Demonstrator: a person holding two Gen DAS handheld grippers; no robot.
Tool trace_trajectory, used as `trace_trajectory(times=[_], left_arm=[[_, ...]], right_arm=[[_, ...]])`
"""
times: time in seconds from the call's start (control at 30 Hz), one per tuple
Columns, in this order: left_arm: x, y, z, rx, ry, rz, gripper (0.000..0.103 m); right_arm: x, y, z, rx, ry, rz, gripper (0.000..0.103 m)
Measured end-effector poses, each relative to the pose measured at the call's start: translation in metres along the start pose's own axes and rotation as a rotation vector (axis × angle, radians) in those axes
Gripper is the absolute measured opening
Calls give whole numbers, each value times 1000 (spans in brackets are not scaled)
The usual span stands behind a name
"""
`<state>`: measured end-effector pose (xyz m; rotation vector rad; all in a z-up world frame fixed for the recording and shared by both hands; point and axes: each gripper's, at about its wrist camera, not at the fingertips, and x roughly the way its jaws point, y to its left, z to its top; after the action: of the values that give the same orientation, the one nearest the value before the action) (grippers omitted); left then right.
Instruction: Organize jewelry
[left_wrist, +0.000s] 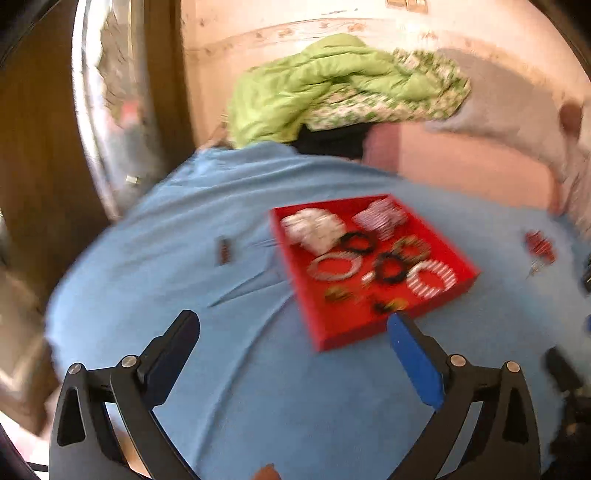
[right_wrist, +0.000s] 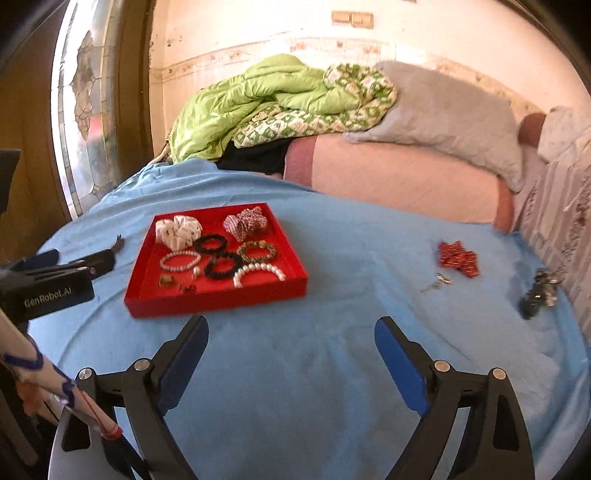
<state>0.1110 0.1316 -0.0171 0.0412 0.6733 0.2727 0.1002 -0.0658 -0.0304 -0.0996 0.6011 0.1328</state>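
Observation:
A red tray (right_wrist: 221, 295) (left_wrist: 343, 332) lies on the blue sheet and holds scrunchies, pearl and bead bracelets and small earrings. A red scrunchie (right_wrist: 458, 258) (left_wrist: 540, 245), small metal pieces (right_wrist: 437, 282) and a dark beaded piece (right_wrist: 539, 293) lie on the sheet to the right. A dark hair clip (left_wrist: 224, 251) (right_wrist: 119, 242) lies left of the tray. My left gripper (left_wrist: 293, 325) is open and empty, just in front of the tray. My right gripper (right_wrist: 290, 326) is open and empty, right of the tray's front edge. The left gripper's body (right_wrist: 48, 284) shows in the right wrist view.
The blue sheet (right_wrist: 332, 369) covers a bed. A green quilt (right_wrist: 273, 99), a grey pillow (right_wrist: 443, 114) and a pink blanket (right_wrist: 399, 177) lie behind. A wooden frame with glass (right_wrist: 81, 110) stands at the left. The left wrist view is blurred.

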Motion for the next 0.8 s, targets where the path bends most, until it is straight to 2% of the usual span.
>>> trace_trajectory(times=[0.27, 0.5, 0.63, 0.8], left_arm=[[-38, 4, -44, 23, -15, 35, 101], [-45, 8, -54, 20, -3, 61, 101], [-42, 11, -53, 8, 18, 63, 101], [-40, 8, -54, 0, 8, 50, 101]], right_arm=[[-22, 17, -21, -68, -8, -6, 94], [-36, 31, -30, -118, -36, 11, 95], [-38, 29, -29, -112, -47, 18, 96], [-35, 26, -29, -97, -37, 25, 97]])
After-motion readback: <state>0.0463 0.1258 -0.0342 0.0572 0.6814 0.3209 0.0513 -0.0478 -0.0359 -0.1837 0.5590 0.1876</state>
